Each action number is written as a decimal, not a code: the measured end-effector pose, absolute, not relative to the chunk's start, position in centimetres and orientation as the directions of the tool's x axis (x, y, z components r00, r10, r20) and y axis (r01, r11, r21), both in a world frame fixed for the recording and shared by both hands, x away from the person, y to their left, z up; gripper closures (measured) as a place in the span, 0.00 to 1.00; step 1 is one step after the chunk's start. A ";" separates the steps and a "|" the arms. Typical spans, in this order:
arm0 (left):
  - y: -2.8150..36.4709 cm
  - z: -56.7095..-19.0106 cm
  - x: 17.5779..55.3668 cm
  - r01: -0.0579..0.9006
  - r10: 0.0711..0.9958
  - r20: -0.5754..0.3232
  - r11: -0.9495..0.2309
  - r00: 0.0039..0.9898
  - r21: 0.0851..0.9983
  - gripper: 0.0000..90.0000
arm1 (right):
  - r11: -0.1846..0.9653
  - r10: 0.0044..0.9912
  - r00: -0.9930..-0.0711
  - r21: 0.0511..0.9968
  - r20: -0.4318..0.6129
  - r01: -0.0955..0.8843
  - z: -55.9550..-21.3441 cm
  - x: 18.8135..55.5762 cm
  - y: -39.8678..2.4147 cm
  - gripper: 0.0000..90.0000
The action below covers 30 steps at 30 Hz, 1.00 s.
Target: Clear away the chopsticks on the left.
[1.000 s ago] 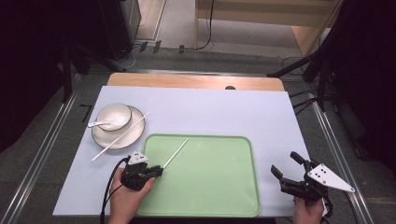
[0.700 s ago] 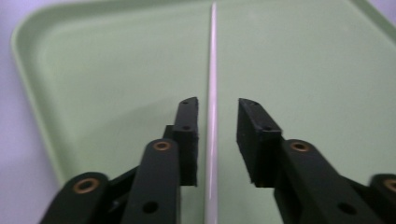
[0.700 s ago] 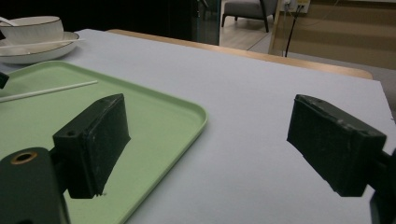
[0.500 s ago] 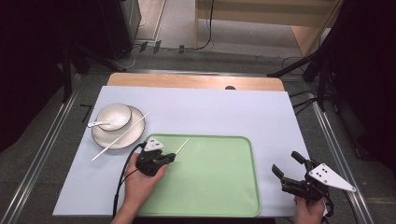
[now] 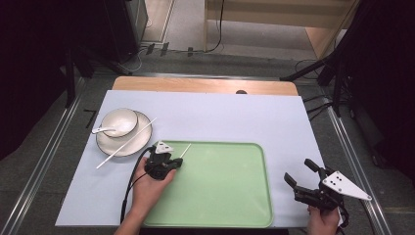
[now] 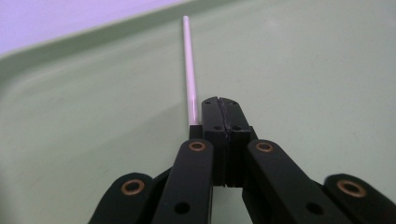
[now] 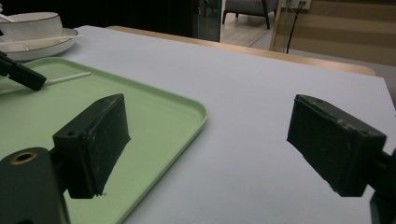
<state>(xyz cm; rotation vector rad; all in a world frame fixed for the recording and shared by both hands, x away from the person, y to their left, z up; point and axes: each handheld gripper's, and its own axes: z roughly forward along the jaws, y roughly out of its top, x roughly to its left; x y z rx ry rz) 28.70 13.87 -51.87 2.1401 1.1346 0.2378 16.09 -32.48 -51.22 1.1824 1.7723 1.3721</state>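
This looks like a recording studio or lab set up for table work — not a home kitchen. The table (image 5: 205,85) is a wooden top under a pale lilac sheet (image 5: 235,122), framed by metal rails (image 5: 44,161) on the floor. Black tripod legs (image 5: 323,68) and dark curtains stand at both sides, and cables (image 5: 215,44) run across the bare floor behind — past them, wooden furniture (image 5: 274,14).
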 end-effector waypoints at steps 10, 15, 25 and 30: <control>17.3 -51.6 28.1 0.687 0.833 -0.136 -0.337 0.536 0.643 1.00 | 0.072 0.903 -0.426 0.956 0.058 0.283 -51.1 15.9 -32.4 0.14; 17.9 -51.5 27.8 0.681 0.842 -0.106 -0.347 0.529 0.645 1.00 | 0.074 0.903 -0.426 0.957 0.055 0.281 -51.1 16.0 -32.4 0.14; 18.6 -51.6 28.0 0.679 0.818 -0.150 -0.343 0.556 0.649 0.96 | 0.077 0.901 -0.431 0.957 0.054 0.281 -51.2 16.0 -32.4 0.14; 19.0 -50.8 28.0 0.650 0.783 -0.189 -0.325 0.592 0.687 0.82 | 0.073 0.902 -0.428 0.957 0.058 0.282 -51.2 16.0 -32.5 0.14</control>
